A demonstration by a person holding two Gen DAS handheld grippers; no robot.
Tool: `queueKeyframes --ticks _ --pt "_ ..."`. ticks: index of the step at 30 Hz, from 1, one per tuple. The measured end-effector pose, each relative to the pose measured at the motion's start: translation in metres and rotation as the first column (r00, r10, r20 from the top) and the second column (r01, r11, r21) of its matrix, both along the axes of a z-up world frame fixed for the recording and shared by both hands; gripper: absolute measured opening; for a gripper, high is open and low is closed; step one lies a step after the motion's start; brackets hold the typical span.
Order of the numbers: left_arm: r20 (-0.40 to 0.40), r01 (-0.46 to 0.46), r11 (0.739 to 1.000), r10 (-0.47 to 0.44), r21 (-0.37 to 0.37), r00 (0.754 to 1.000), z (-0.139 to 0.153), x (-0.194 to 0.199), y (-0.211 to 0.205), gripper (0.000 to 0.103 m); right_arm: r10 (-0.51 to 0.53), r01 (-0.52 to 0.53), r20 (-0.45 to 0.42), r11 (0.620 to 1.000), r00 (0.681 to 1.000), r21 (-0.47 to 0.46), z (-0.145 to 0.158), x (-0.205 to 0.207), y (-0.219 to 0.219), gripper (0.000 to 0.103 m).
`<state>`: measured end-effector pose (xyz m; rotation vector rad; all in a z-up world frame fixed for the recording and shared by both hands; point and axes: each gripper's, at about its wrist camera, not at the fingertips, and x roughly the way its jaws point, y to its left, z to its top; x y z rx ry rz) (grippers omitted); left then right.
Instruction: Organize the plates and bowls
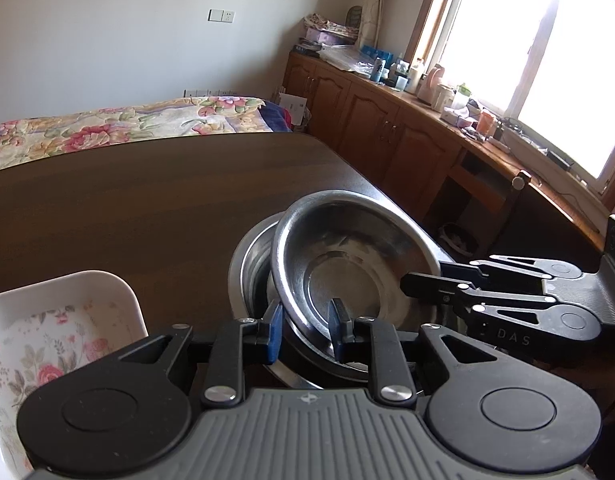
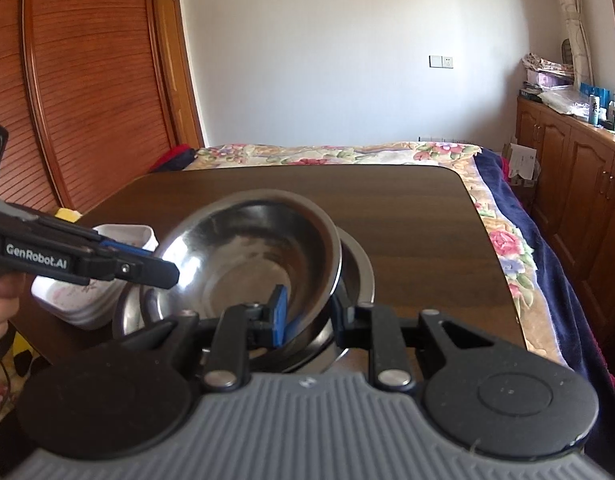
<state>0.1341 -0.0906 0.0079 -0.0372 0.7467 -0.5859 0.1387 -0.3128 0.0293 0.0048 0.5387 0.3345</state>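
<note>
Steel bowl [image 1: 347, 264] sits tilted in a second bowl [image 1: 249, 264] (mostly hidden) near the table [image 1: 127, 208] edge. Left gripper [image 1: 306, 328] and right gripper [image 2: 309, 312] each pinch its rim; beside it, a floral dish [image 1: 47, 320] is cut off.

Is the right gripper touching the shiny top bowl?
Touching. The right wrist view shows the right gripper with its fingers straddling the top steel bowl's rim, one blue pad pressed inside.

Silver steel bowls [image 1: 347, 252], white rose-patterned dish [image 1: 47, 340], dark brown table [image 1: 147, 200], blue-padded black claws [image 2: 307, 312].
</note>
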Motion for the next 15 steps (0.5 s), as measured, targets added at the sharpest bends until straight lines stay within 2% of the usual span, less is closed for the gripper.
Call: queueKeyframes --ticks 15 --pt "0.009 0.002 1.000 -0.002 -0.002 1.000 -0.0064 -0.0037 0.0028 0.024 -0.027 0.030 0.053 0.998 0.998 -0.054 -0.0030 -0.0046 0.0067 0.027"
